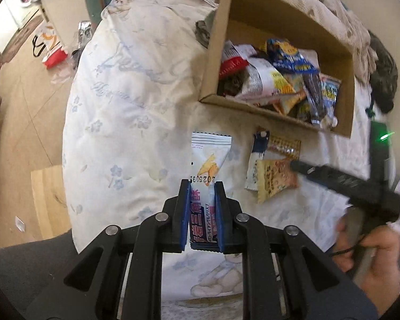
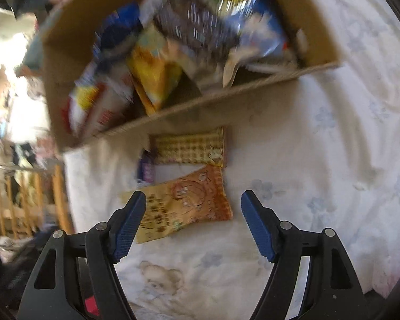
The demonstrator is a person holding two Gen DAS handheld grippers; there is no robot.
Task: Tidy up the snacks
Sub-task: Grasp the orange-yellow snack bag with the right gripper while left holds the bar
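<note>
Left gripper: blue pads closed on a white snack packet with a yellow graphic and a printed date code; packet stands out forward past the fingertips, above the floral bedsheet.

Right gripper: fingers spread wide, nothing between them, hovering over an orange snack packet lying flat on the bedsheet. Seen from the left wrist as a blurred black bar reaching in from the right, tip over the same packet, with the right hand on the handle.

Beside the orange packet: a yellow checkered packet just behind it, toward the box, and a blue-and-white wrapper overlapping both at one end.

Cardboard box open on the bed just beyond the loose packets, near wall between them and the interior. Box piled with snack bags, blue, yellow, white and dark; right wrist view motion-blurred, labels unreadable.

Dark rumpled object beyond the box, possibly cloth. Wooden floor to the left of the bed, with a red-and-white bag.
</note>
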